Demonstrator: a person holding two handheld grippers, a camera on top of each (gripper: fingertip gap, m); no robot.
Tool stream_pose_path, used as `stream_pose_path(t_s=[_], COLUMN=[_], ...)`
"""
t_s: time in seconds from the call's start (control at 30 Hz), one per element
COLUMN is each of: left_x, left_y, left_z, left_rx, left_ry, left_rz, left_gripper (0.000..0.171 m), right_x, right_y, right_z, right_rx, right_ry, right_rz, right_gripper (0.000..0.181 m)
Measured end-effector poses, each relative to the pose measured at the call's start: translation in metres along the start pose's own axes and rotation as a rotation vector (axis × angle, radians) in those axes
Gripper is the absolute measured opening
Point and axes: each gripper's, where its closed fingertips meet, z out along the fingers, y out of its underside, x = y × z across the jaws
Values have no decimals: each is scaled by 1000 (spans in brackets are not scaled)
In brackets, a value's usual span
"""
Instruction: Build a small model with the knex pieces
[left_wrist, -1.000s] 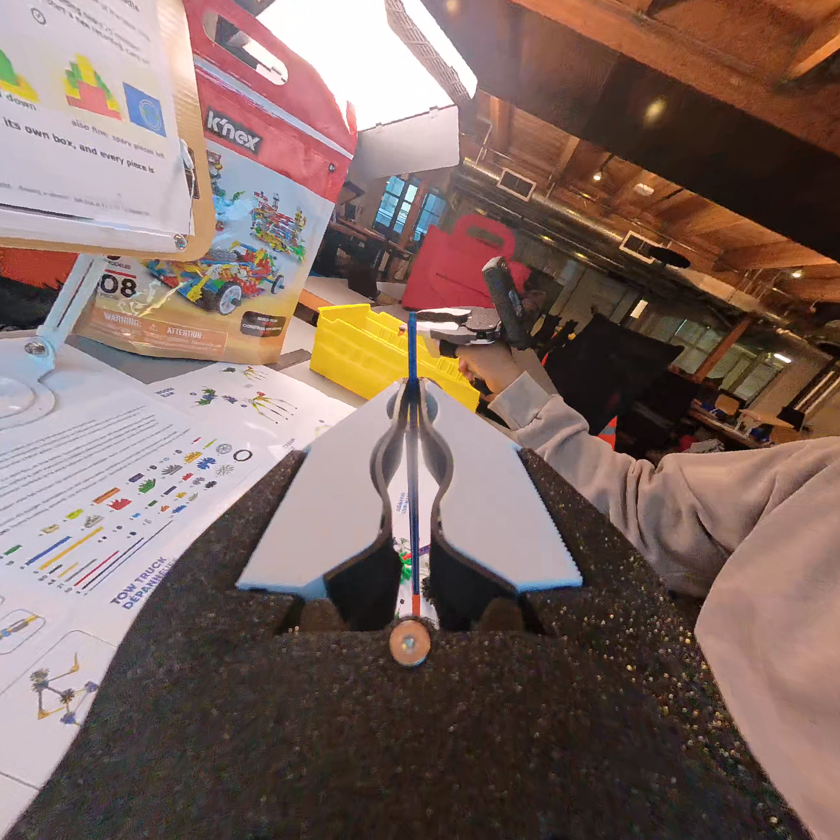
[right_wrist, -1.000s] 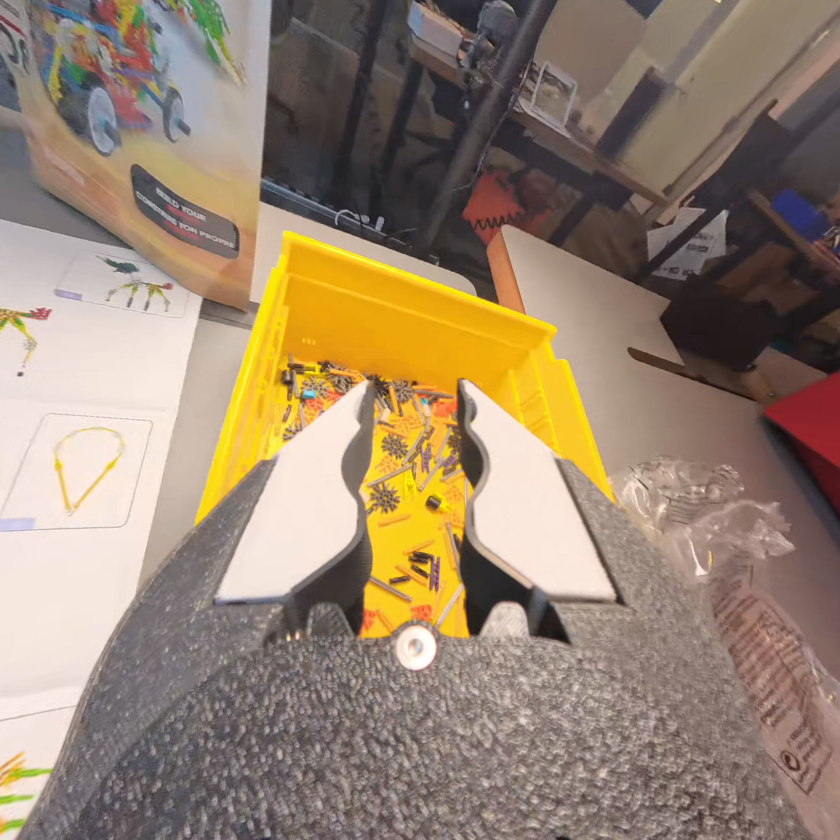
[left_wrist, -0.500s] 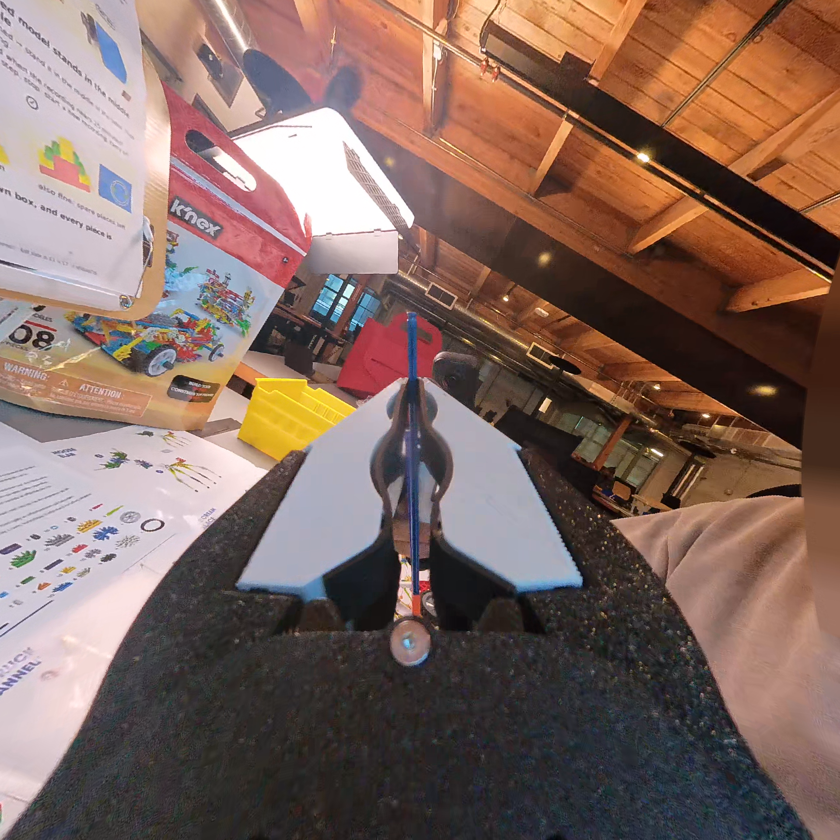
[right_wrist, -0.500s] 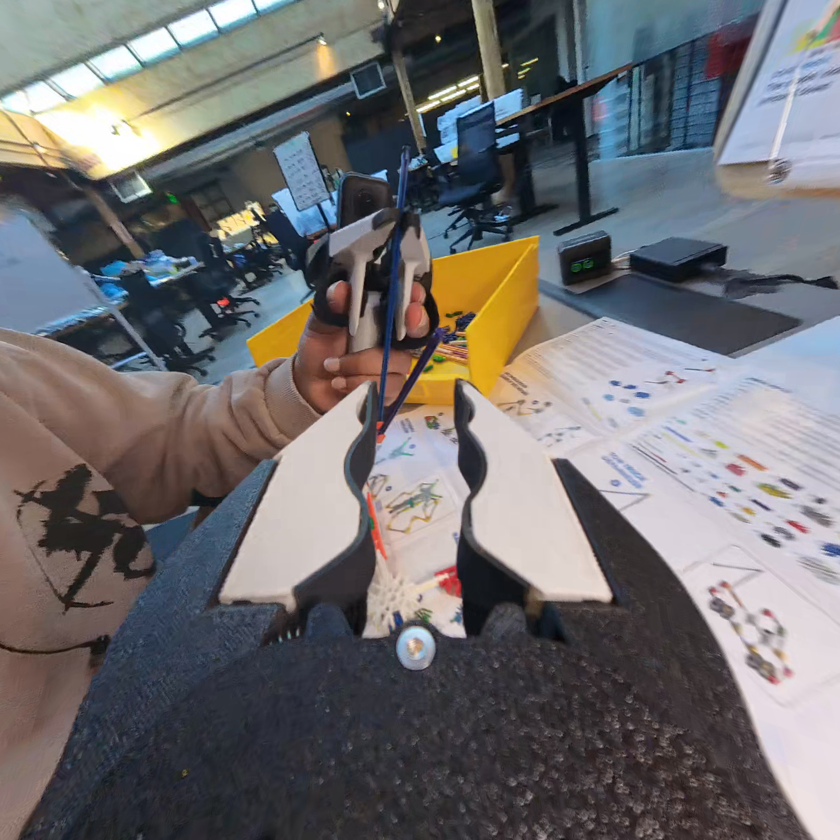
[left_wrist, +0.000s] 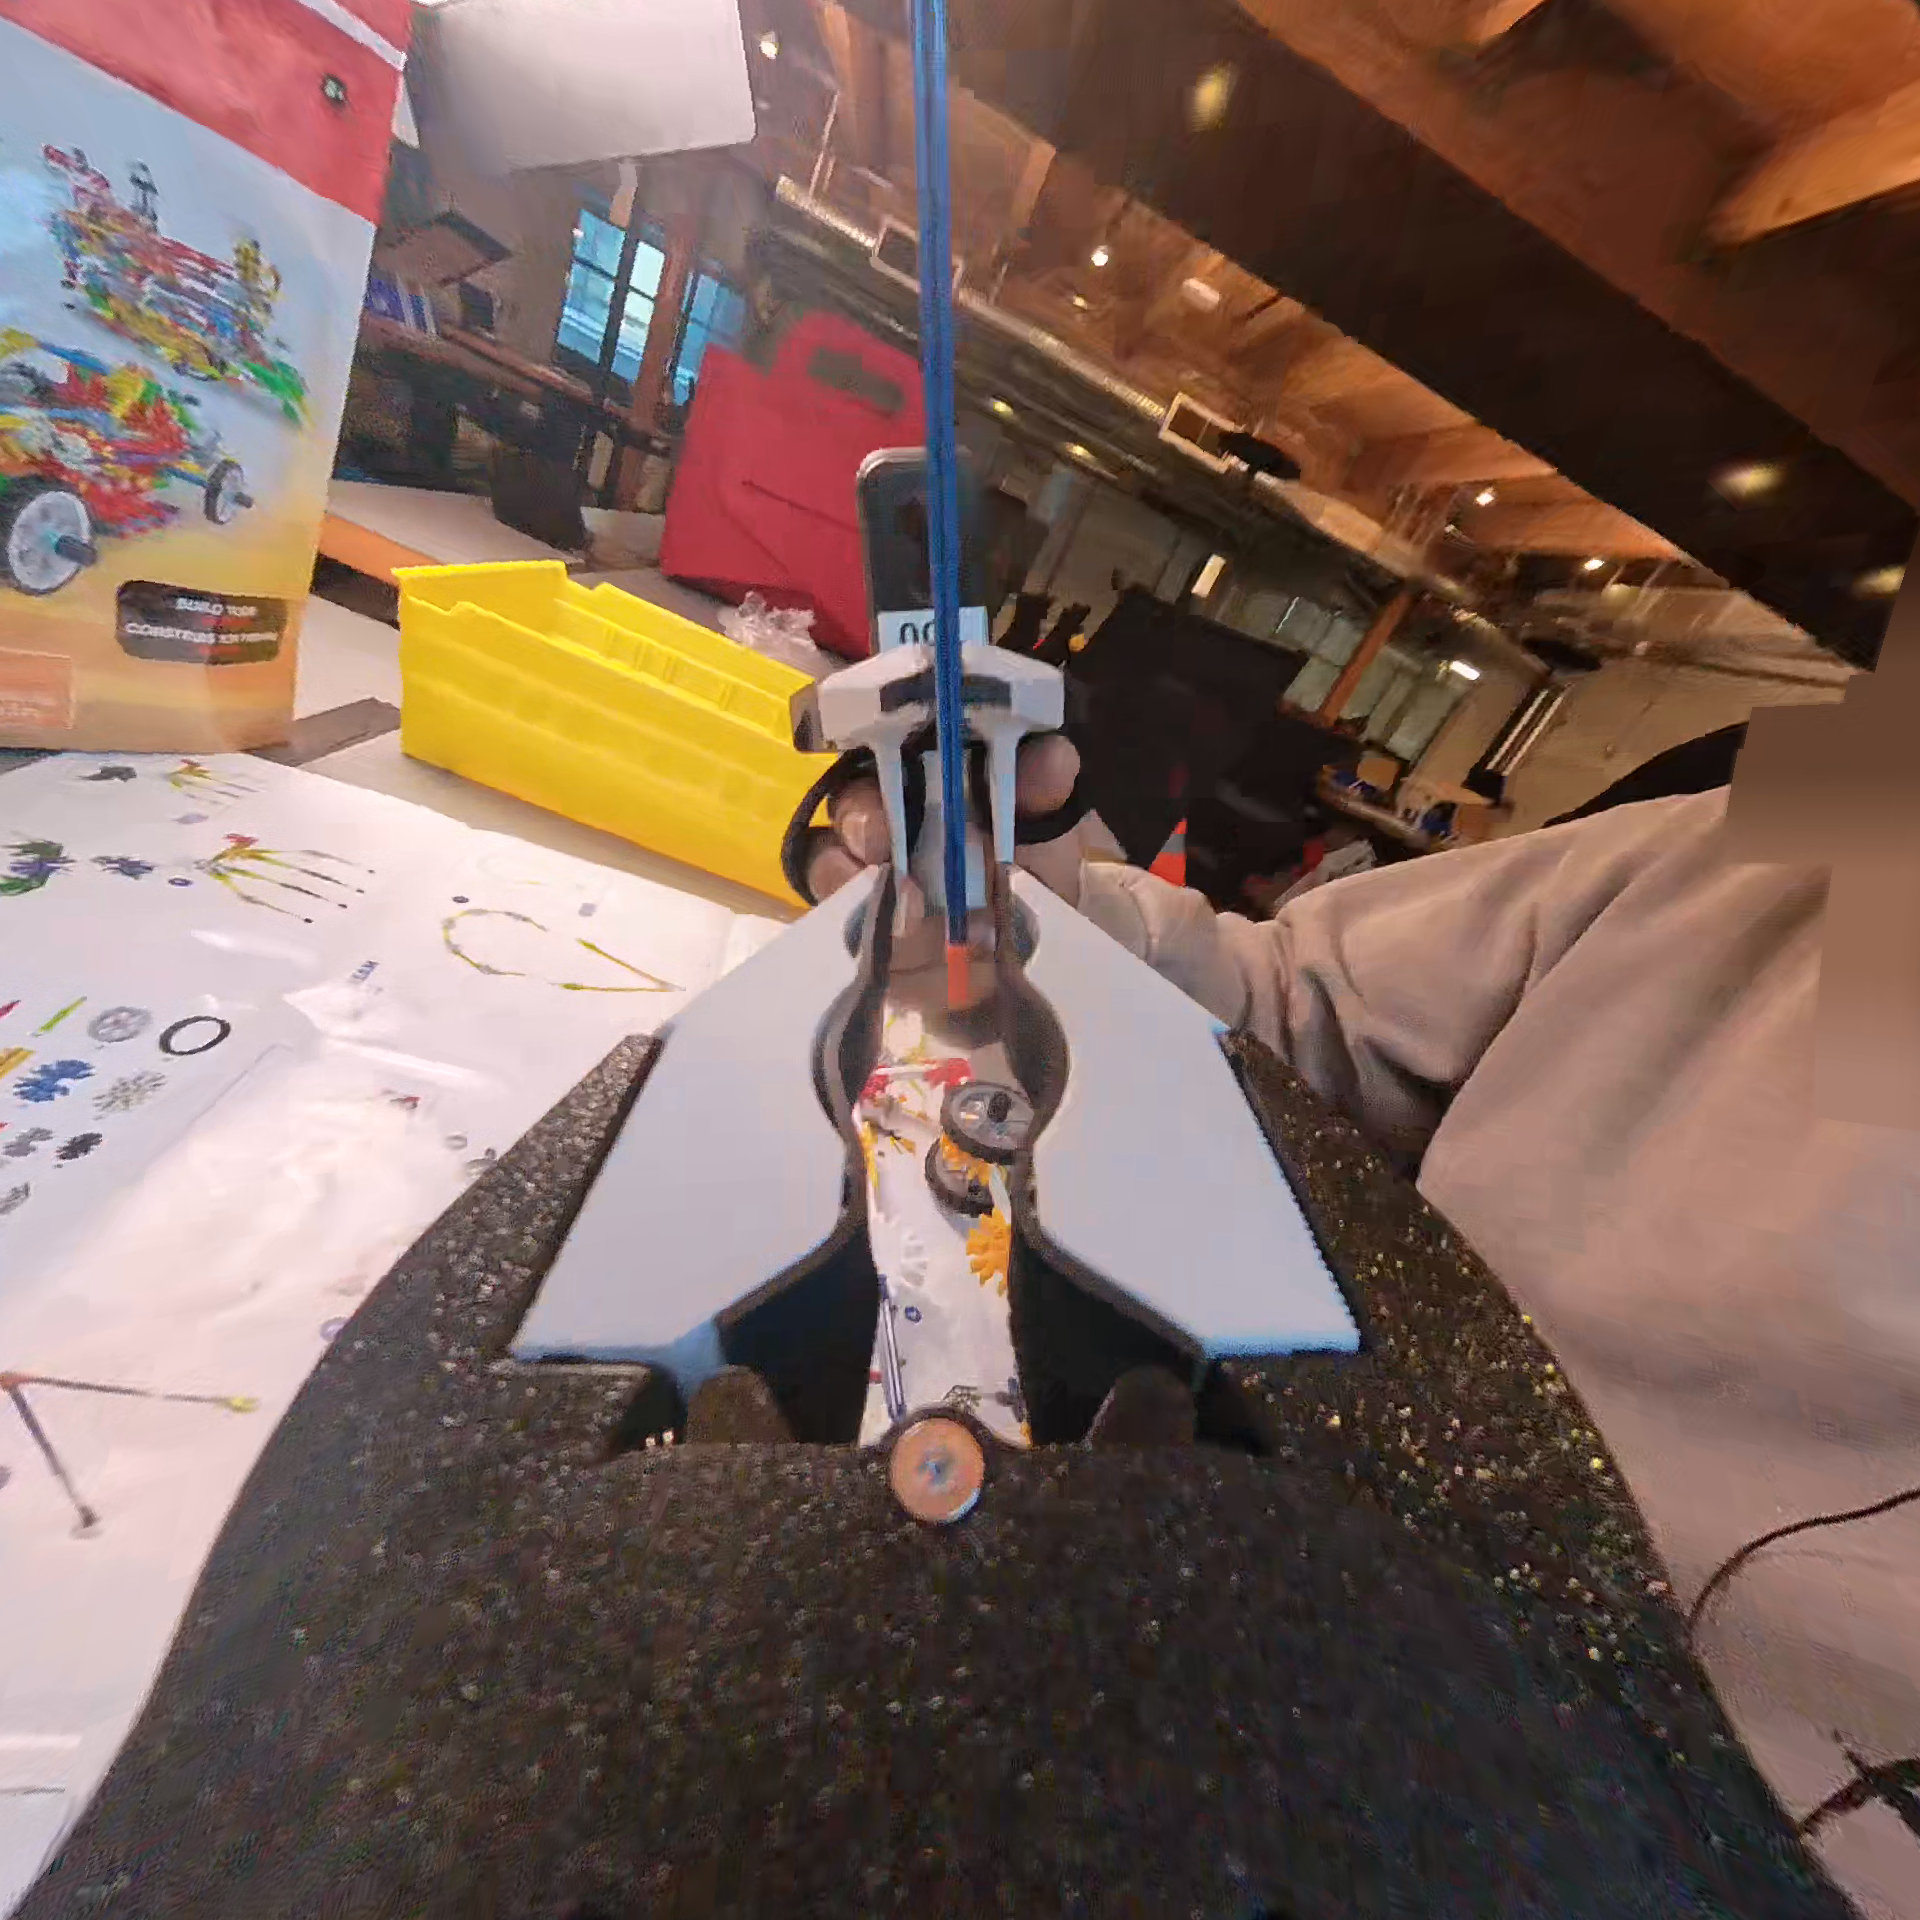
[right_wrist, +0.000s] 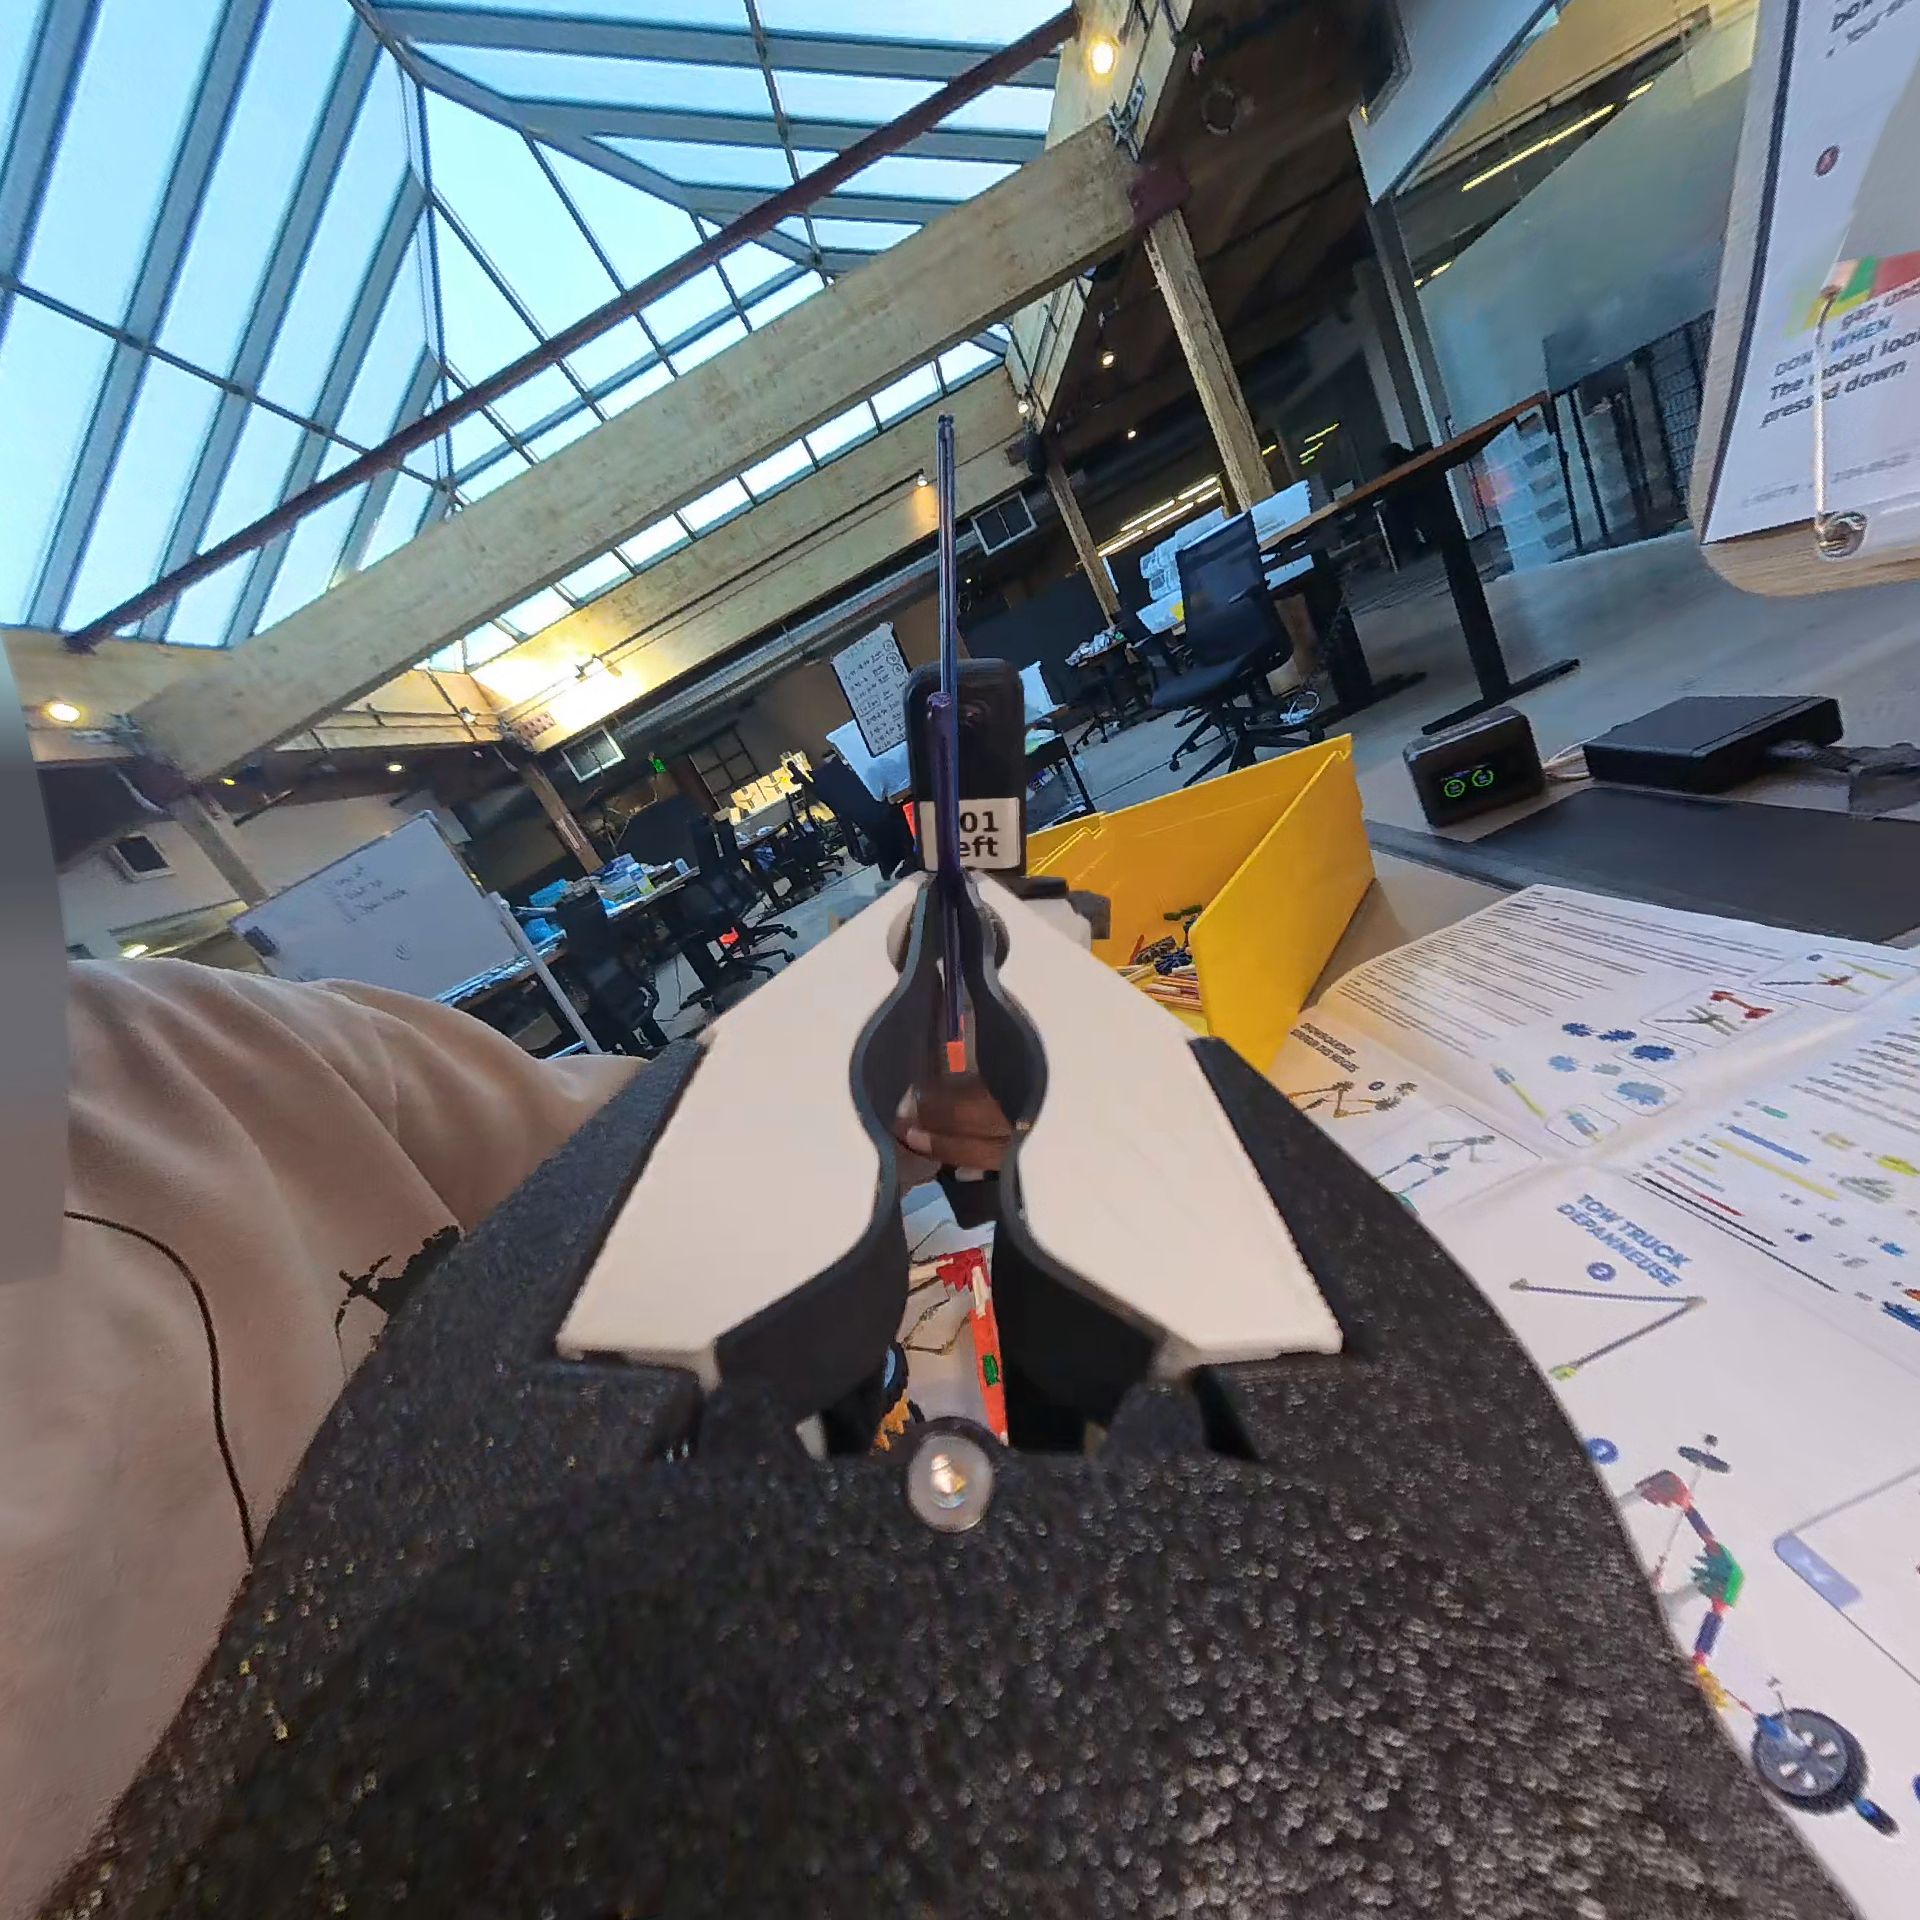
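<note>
A long blue rod (left_wrist: 935, 312) with an orange end stands upright between my two grippers, which face each other. My right gripper (right_wrist: 948, 904) is shut on the blue rod (right_wrist: 945, 540) near its orange end. It also shows head-on in the left wrist view (left_wrist: 940, 727), held in a hand. My left gripper (left_wrist: 945, 894) is open. The rod's orange end hangs between its fingertips with a gap on each side. Small wheels of a toy model (left_wrist: 987, 1117) lie below on the paper.
A yellow parts bin (left_wrist: 582, 686) stands behind on the table, and also shows in the right wrist view (right_wrist: 1278, 883). Printed instruction sheets (left_wrist: 312, 987) cover the table. A toy-set box (left_wrist: 156, 416) stands at the far left. A clipboard (right_wrist: 1829, 312) hangs at the upper right. A beige sleeve (left_wrist: 1507, 1039) is at the right. My two grippers' fingertips are within a few centimetres of each other.
My right gripper swung from the yellow bin to the rod and shut on it. My left gripper, shut on the rod before, has opened and let it go.
</note>
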Motion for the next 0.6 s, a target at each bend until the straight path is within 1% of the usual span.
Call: stream_pose_path(t_s=[0.07, 0.1, 0.23, 0.3, 0.47, 0.53, 0.57, 0.6], left_x=[-8, -8, -8, -6, 5, 15, 22, 28], left_y=[13, 14, 10, 7, 12, 16, 21, 24], left_z=[3, 4, 2, 1, 4, 6, 8, 11], left_rx=[-79, -89, -98, -92, -181, -215, -232, -236], left_ry=[-69, -73, -116, -128, -173, -143, -105, -78], left_rz=[59, 75, 170, 222, 452, 537, 565, 585], left_gripper=[10, 1, 0, 0, 1, 1, 0, 0], right_x=[0, 2, 6, 8, 1, -2, -3, 0], right_y=[-6, -8, -8, -10, -11, -6, 0, 8], right_z=[-2, -5, -9, -9, -6, -3, -2, 1], right_rx=[22, 23, -1, 7, 42, 24, -5, -19], right_ry=[3, 15, 26, 31, -50, -93, -125, -123], right_rz=[-1, -7, -14, 12, 175, 288, 339, 364], right_gripper=[0, 0, 0, 0, 0, 0, 0, 1])
